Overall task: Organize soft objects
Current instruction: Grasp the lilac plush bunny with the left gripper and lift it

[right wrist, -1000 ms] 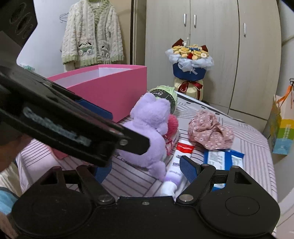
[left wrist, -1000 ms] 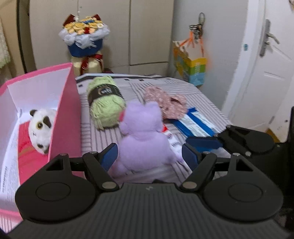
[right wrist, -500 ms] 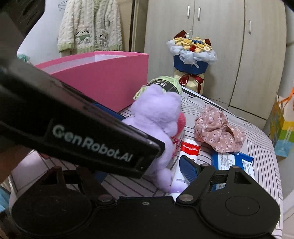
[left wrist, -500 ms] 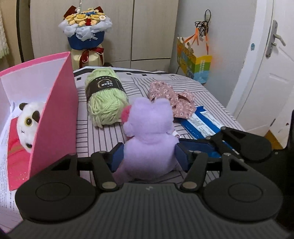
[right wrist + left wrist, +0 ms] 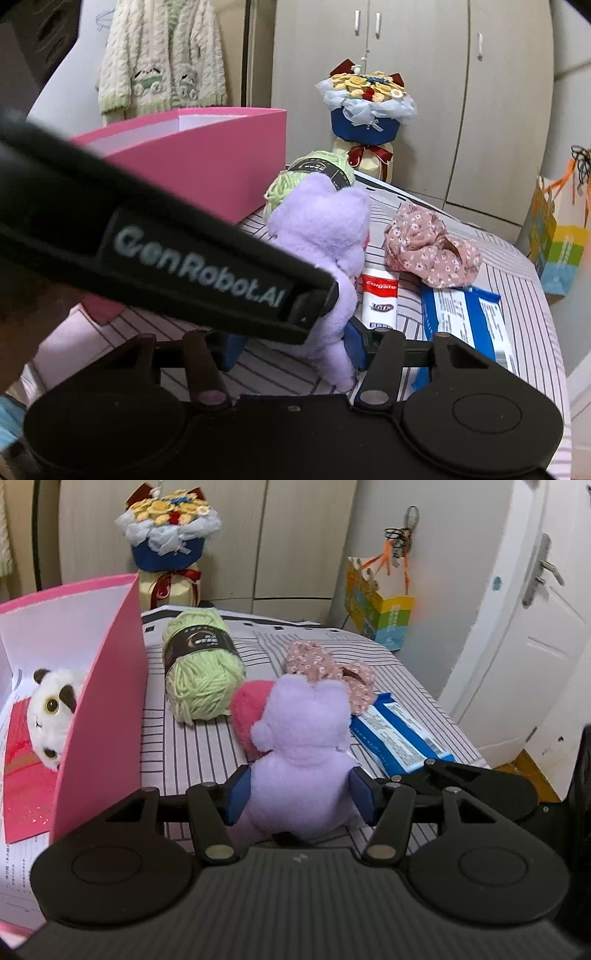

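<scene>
At the centre of the left wrist view we see the purple plush toy (image 5: 301, 760) sitting on the striped bed (image 5: 192, 746), its back to us, with a pink plush heart (image 5: 246, 716) at its upper-left side. Our left hand-held gripper (image 5: 301, 797) has just been closing and now clasps the toy's body, both blue pads pressed into its flanks. In the right wrist view the toy (image 5: 325, 229) stands mid-frame, and our right hand-held gripper (image 5: 291, 345) has also just been closing around its lower part; its right pad touches the toy's leg, but the left pad is partly hidden behind the other gripper's black body, so we cannot tell if it truly grips. Just beyond the toy lies a green yarn ball (image 5: 201, 672), and to the right a floral fabric bundle (image 5: 328, 668) and a blue packet (image 5: 399, 734). A toothpaste tube (image 5: 379, 295) lies beside the toy. At the left of the frame stands the pink box (image 5: 107, 701), holding a white panda plush (image 5: 51, 716).
</scene>
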The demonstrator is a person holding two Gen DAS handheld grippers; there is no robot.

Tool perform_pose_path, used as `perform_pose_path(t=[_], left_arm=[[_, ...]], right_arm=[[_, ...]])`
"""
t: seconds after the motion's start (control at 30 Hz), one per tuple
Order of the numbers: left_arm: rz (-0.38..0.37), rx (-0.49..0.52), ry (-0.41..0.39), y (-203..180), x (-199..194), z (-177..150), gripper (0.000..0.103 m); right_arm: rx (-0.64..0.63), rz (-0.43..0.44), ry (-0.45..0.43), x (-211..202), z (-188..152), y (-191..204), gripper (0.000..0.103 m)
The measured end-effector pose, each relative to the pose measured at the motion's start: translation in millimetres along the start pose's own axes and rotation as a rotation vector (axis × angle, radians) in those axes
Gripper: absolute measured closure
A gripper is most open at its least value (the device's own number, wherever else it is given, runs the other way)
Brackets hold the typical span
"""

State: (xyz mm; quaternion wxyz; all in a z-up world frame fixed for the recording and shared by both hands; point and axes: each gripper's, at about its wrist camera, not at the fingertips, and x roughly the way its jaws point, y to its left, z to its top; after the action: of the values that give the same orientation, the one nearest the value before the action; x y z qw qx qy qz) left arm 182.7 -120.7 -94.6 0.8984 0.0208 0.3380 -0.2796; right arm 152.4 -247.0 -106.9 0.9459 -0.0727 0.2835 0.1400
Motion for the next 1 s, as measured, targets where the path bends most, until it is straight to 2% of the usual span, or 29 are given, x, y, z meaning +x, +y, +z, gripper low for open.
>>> perform_pose_path(t=[0.2, 0.4, 0.57, 0.7, 0.83, 1.0], left_arm=[[-0.040, 0.019, -0.011, -6, -23, -9, 0.046], [-0.033, 0.052, -0.018, -18, -43, -22, 0.046], [-0.044, 0.060, 0.006, -23, -57, -31, 0.046], [-0.071, 0.016, 0.045, -18, -65, -36, 0.046], [-0.084, 0.002, 0.050, -16, -80, -39, 0.046], [-0.112, -0.020, 0.078, -9, -98, -45, 0.046]], right_arm=[[0.029, 0.005, -0.006, -27, -4, 8, 0.044], [0.038, 0.011, 0.006, -41, -5, 12, 0.044], [0.041, 0.015, 0.042, -51, -8, 21, 0.044], [-0.011, -0.007, 0.078, -54, -5, 34, 0.043], [-0.055, -0.010, 0.087, -65, -3, 47, 0.043], [-0.147, 0.015, 0.116, -83, 2, 63, 0.043]])
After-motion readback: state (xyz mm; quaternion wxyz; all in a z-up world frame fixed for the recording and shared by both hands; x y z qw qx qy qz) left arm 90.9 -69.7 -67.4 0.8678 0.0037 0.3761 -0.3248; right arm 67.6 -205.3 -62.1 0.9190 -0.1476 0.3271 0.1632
